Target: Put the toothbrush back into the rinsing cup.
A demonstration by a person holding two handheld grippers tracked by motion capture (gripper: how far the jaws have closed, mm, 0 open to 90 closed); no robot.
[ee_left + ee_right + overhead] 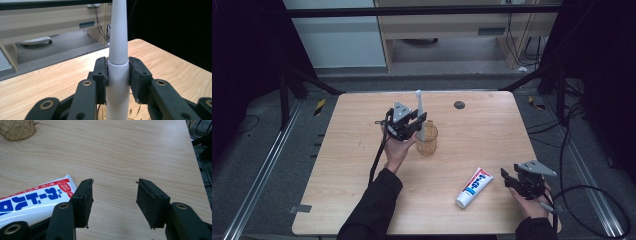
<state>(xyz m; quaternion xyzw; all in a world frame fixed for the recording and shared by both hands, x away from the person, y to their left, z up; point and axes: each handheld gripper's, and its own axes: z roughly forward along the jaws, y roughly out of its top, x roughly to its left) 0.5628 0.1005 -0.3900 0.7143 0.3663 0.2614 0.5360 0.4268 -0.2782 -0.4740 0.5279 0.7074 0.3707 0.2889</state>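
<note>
my left claw (117, 75) is clamped on the white toothbrush (118, 50), held upright so its base drops straight into the amber glass cup (427, 140) mid-table (362, 150), while my right claw (113, 202) rests apart beside the toothpaste tube (32, 200), ready for it.

light: dim, even, overhead – table (362, 165) lit, surround black at 3 and 9 o'clock | shadows: soft | focus: near jaws slightly blurred – no glare

Wooden table (362, 165) with amber glass (427, 142), toothpaste tube (474, 187)
</note>
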